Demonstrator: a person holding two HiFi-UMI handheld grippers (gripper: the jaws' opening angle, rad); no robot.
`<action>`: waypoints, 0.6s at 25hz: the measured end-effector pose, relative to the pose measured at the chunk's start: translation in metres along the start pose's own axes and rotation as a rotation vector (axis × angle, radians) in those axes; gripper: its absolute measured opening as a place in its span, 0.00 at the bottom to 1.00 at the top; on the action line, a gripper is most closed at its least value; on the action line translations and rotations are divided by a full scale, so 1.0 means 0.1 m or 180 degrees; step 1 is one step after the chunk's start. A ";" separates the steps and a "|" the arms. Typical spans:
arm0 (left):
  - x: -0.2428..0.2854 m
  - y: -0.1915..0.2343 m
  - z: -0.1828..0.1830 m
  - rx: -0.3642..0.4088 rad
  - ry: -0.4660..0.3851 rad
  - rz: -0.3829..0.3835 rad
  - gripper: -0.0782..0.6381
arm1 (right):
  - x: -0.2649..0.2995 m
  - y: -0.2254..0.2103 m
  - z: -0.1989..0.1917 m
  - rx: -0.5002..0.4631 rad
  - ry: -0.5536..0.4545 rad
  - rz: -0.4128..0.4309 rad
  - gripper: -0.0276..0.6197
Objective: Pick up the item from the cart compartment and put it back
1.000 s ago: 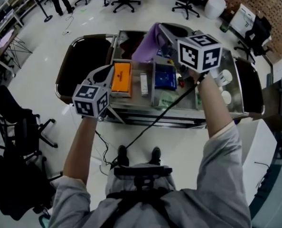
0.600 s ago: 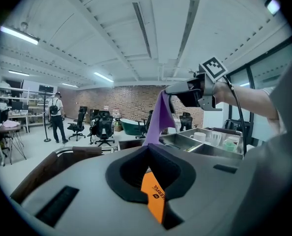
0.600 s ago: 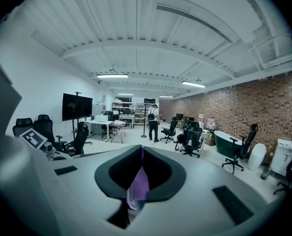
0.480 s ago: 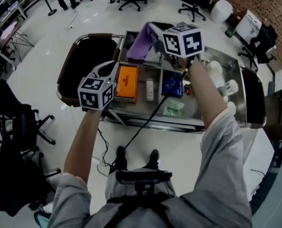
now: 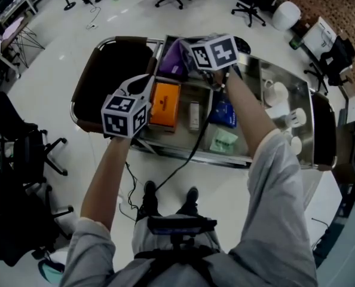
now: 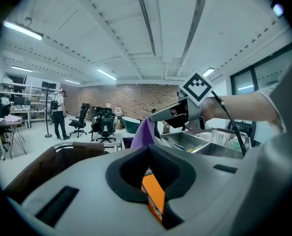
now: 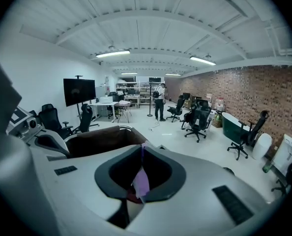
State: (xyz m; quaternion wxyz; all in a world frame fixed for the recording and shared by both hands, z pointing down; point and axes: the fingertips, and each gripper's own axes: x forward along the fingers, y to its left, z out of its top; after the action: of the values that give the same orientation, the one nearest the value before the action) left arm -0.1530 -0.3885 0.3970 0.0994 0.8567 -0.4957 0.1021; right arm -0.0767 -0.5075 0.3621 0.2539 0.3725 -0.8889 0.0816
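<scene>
Purple cloth [image 5: 173,60] held at the cart's back-left compartment; return not yet completed.

The cloth is thin, soft and limp. It hangs in folds from the right gripper [image 5: 188,45], whose jaws are pinched almost together on one edge, a narrow grip that suits fabric this thin. It hangs over the bin of the shiny metal cart [image 5: 183,155], which I judge to be the put-back step. The left gripper [image 5: 146,84] hovers beside the rigid orange box [image 5: 165,103] with its jaws near together on nothing, apparently held clear of the work.

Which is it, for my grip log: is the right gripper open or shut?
Shut: the right gripper pinches the purple cloth.
</scene>
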 end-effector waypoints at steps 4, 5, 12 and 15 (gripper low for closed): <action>0.00 0.04 -0.02 -0.0017 0.0003 0.0022 0.12 | 0.24 0.06 -0.09 -0.0032 0.0162 0.0103 0.08; 0.00 0.04 -0.03 -0.0020 0.0005 0.0025 0.12 | 0.29 0.08 -0.11 -0.0039 0.0194 0.0131 0.08; 0.01 0.10 -0.07 -0.0038 0.0022 0.0047 0.12 | 0.54 0.24 -0.29 -0.0084 0.0375 0.0335 0.08; -0.01 0.11 -0.09 -0.0042 0.0036 0.0055 0.12 | 0.61 0.28 -0.37 -0.0131 0.0453 0.0386 0.09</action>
State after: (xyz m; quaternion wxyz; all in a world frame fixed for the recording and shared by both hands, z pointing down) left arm -0.1633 -0.3907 0.4066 0.1070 0.8511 -0.5032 0.1045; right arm -0.1179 -0.5135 0.4264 0.3186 0.3060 -0.8910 0.1049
